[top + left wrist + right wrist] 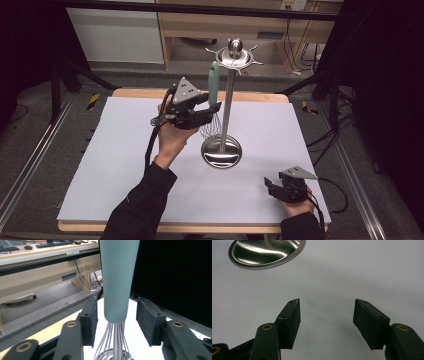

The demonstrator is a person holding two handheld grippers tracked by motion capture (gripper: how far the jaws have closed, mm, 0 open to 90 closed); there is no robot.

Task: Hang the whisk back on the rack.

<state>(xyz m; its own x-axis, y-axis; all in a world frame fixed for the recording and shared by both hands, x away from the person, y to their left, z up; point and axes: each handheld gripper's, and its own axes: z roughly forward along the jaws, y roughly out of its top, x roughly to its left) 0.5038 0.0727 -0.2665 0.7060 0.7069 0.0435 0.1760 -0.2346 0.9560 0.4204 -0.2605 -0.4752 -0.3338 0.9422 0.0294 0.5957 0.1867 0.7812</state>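
Left gripper (pixel 116 315) nearest lens: jaws spread, flanking whisk (pixel 117 277) handle base, gaps both sides, not pinching. Whisk hung upright from rack (pixel 227 100) top ring, wires just above rack base. Likely step: take or release whisk at hook. To grip well: close squarely on handle, lift straight up to clear hook, avoid knocking pole. Right gripper (pixel 327 315) low over worktop (pixel 362 270), jaws spread, empty, near rack base. Hook contact hard to make out; handle top cut off in left gripper view.
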